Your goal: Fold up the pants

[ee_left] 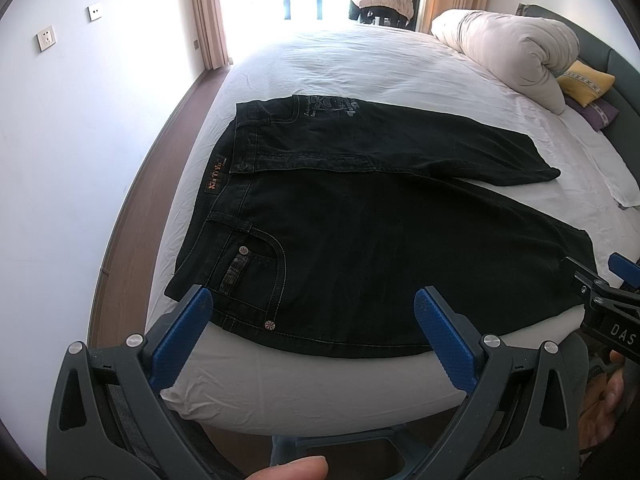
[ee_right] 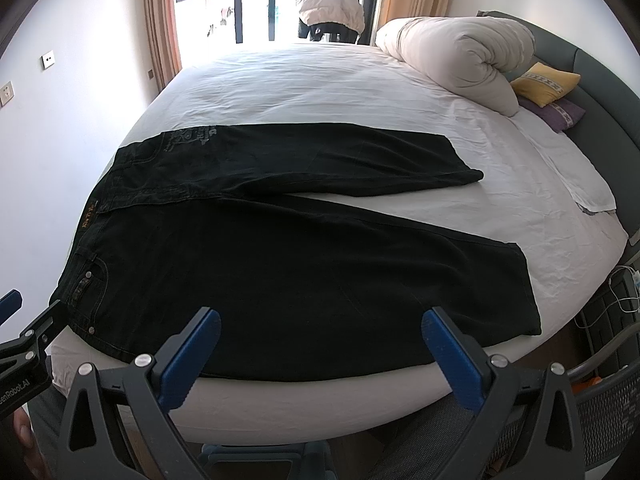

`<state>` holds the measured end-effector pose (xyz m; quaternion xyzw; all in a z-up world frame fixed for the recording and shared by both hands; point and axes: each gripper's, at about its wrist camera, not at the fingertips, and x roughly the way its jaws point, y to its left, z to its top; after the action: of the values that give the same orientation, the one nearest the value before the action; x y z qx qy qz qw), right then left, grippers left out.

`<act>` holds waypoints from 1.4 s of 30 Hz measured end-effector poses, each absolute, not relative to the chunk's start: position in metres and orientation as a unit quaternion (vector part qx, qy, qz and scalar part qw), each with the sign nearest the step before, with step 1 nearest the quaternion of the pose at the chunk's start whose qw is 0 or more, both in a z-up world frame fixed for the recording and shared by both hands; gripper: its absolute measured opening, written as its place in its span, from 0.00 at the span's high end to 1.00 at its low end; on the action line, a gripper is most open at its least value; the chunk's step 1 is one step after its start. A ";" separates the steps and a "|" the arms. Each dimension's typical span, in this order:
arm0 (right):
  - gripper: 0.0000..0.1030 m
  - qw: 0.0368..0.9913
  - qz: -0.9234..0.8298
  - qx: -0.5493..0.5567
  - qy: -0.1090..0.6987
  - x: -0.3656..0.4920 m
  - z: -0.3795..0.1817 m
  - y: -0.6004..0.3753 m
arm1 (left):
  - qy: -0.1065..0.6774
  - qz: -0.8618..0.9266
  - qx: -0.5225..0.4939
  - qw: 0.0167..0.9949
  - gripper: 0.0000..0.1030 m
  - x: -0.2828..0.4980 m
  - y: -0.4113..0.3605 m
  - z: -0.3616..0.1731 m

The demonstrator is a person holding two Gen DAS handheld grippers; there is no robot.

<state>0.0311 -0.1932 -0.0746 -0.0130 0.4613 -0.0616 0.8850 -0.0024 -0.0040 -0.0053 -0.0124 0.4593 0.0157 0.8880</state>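
Pants (ee_left: 360,248): we see dark jeans spread flat across the near half of the bed, waistband to our left, both legs running right; the far leg lies apart from the near one, a wedge of sheet showing between the hems
Pants detail: an orange label (ee_left: 218,174) at the waistband, a front pocket with two rivets close to the near edge, pale stitched lettering on the far hip
Left gripper (ee_left: 312,312): we hold it just off the bed's near edge, jaws spread wide, blue pads (ee_left: 184,336) framing the pocket end and clasping nothing
Right gripper (ee_right: 320,334): also spread wide and empty, poised by the near edge over the near leg; in the left view its black body shows at the right margin beside the hem
Bed (ee_right: 320,80): white sheet (ee_left: 360,64), wrinkled, with the near pant edge lying along the mattress rim
Duvet (ee_right: 460,52): rolled up at the far right corner, with a yellow cushion (ee_right: 546,84) on a purple one behind it
Window (ee_right: 256,4): bright, flanked by curtains, a pale puffy jacket (ee_right: 332,4) hanging before it
Wall (ee_left: 80,100): white, on our left, with two sockets
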 end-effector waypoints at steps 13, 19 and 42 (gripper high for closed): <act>0.00 0.884 -0.061 -0.012 0.463 0.032 -0.075 -0.197 | 0.461 0.017 -0.011 0.887 0.00 -0.005 -0.004 -0.008; 0.00 0.884 -0.057 -0.008 0.465 0.036 -0.083 -0.191 | 0.459 0.025 0.006 0.888 0.00 -0.003 -0.005 -0.015; 0.01 0.875 0.175 -0.014 0.451 0.179 -0.098 -0.207 | 0.421 -0.138 0.228 0.867 0.00 0.299 0.028 -0.026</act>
<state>0.1788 -0.2070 -0.0979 -0.0144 0.4513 0.1748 0.8750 0.2993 0.0278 -0.0260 0.2282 0.4209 -0.1381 0.8670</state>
